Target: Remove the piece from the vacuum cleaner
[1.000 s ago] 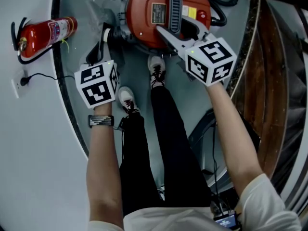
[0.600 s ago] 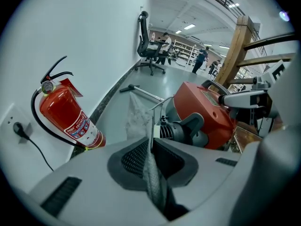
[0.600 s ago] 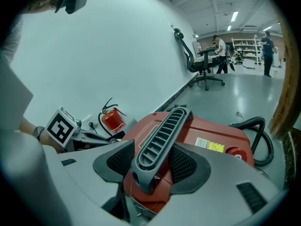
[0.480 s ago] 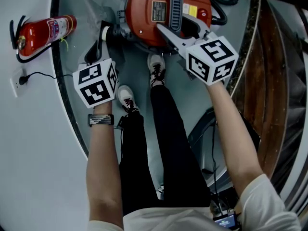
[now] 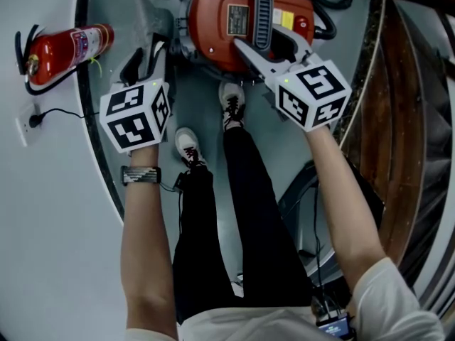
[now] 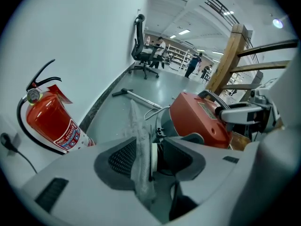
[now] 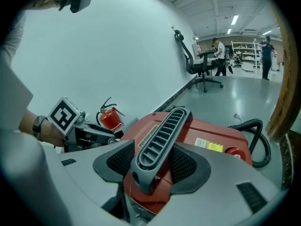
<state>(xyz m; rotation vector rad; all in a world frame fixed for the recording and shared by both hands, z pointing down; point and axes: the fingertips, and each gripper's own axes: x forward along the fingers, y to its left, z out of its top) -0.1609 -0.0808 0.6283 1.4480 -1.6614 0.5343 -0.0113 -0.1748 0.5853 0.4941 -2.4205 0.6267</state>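
- Your left claw (image 6: 150, 155) has just been opening and now stands wide beside the red vacuum cleaner (image 5: 210, 27) on the floor (image 5: 142, 212).
- A grey, dusty piece (image 6: 138, 140) stands upright between its jaws, closer to the left-hand pad, and neither pad presses on it.
- The piece sits right against a white collar (image 6: 154, 155) at the vacuum cleaner's side. No view shows whether the two are still joined.
- Your right claw (image 7: 157, 161) is clamped on the grey ribbed handle (image 7: 162, 135) on top of the vacuum cleaner, a pad on each side of it.
- A red fire extinguisher (image 5: 67, 48) lies by the white wall (image 5: 43, 226), well apart from the vacuum cleaner.
- A black hose (image 7: 256, 135) curls on the floor behind the vacuum cleaner.
- Your shoes (image 5: 231, 105) are planted just short of the vacuum cleaner, between your two arms.
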